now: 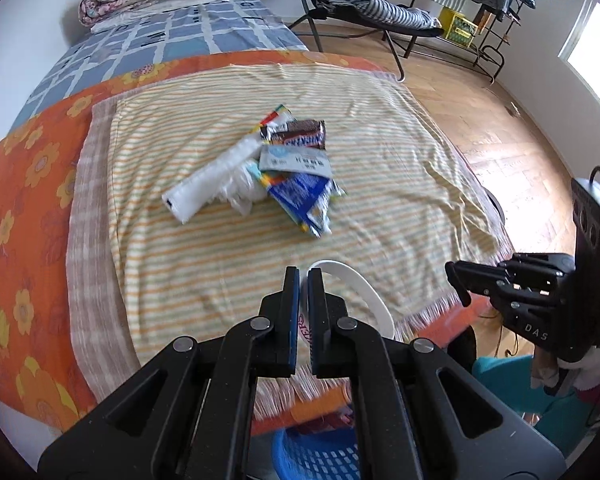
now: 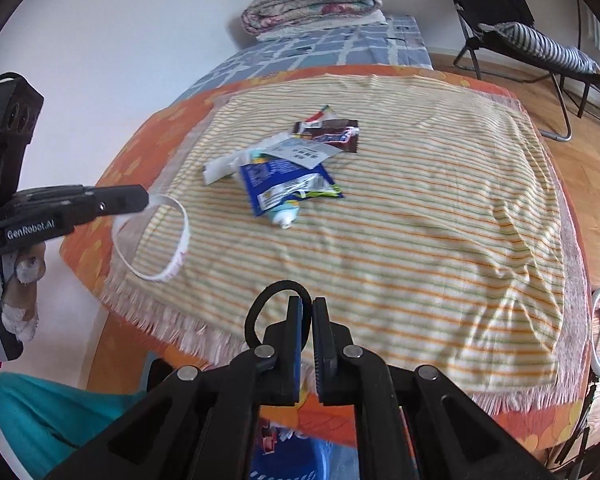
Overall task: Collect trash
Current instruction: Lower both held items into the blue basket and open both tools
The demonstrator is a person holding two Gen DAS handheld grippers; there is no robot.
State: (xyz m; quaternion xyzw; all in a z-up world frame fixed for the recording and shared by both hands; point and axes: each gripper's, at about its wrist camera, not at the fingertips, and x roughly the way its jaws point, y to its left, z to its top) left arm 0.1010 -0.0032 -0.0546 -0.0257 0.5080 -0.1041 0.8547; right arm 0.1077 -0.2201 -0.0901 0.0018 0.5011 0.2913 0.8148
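We see the trash pile [image 1: 268, 168] mid-bed on the striped yellow towel [image 1: 380, 184], well apart from both grippers. In the left wrist view, the white tube wrapper [image 1: 208, 184] runs long axis near-left to far-right. The brown candy bar wrapper [image 1: 300, 136] sits at the far end, with lettering too blurred to read. The blue foil pouch [image 1: 300, 196] points its torn end toward us. A pale label [image 1: 296, 162] lies across the pile; its print is illegible. The right wrist view shows a teal tube [image 2: 286, 216] under the pouch, cap end pointing near.

Left gripper [image 1: 304, 276]: jaws clenched on a white plastic ring [image 1: 364, 292], a thin flat band with red lettering we can't read, hanging at the near edge of the towel. "GenRobot.AI" is printed on this gripper's body in the right view.

Right gripper [image 2: 307, 306]: jaws clenched on a black loop [image 2: 260, 312], thin, round and matte. "DAS" is printed on its body in the left view.

A blue perforated plastic basket [image 1: 316, 456] sits below the near bed edge. The orange floral sheet [image 1: 24, 184] lies under the towel, and the towel's near edge is fringed.
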